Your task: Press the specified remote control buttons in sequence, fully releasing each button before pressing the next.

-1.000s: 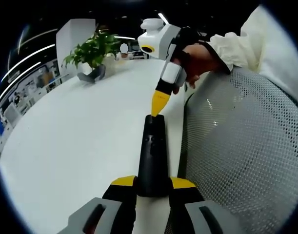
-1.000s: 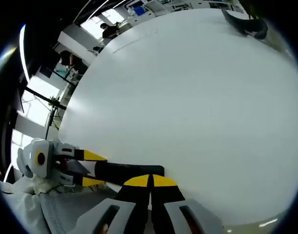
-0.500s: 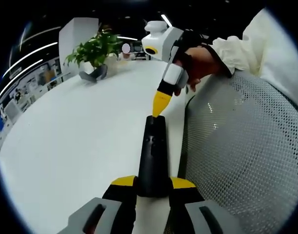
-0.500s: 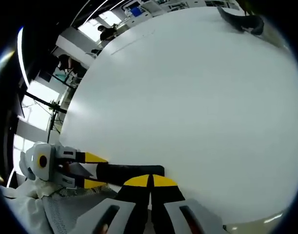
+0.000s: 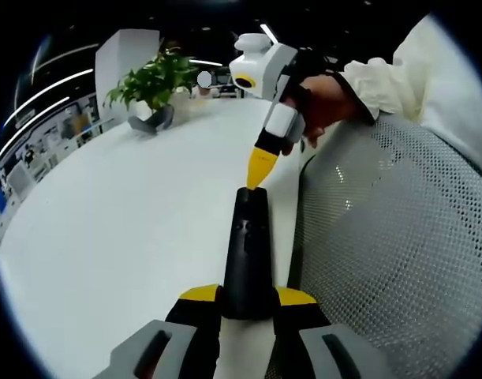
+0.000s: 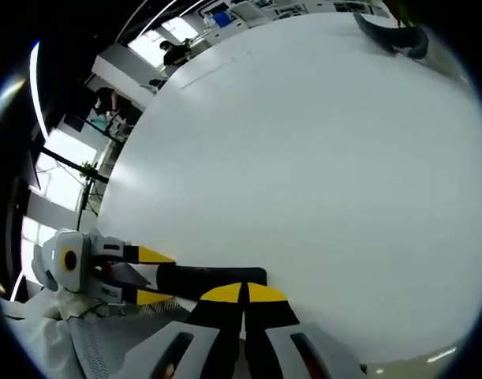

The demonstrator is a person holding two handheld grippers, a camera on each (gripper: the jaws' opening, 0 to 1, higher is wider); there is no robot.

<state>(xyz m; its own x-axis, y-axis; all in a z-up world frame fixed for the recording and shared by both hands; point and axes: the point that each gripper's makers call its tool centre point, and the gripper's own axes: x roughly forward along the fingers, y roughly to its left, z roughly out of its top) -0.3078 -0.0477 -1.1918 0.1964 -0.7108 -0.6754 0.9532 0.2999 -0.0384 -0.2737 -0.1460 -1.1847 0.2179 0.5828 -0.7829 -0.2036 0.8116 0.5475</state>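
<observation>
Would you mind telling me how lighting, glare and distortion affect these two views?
Left gripper view: even light, matte black remote control sharp, white table edge curved by fisheye, ceiling strips bright. Right gripper view: the white table washes pale with soft glare, windows at left blown out, far corner items small and soft.

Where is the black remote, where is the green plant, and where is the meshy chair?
remote point(image 5: 245, 253), left gripper view, middle of its black top face
plant point(image 5: 150, 81), left gripper view, its green leaves
chair point(image 5: 382, 237), left gripper view, its mesh back
</observation>
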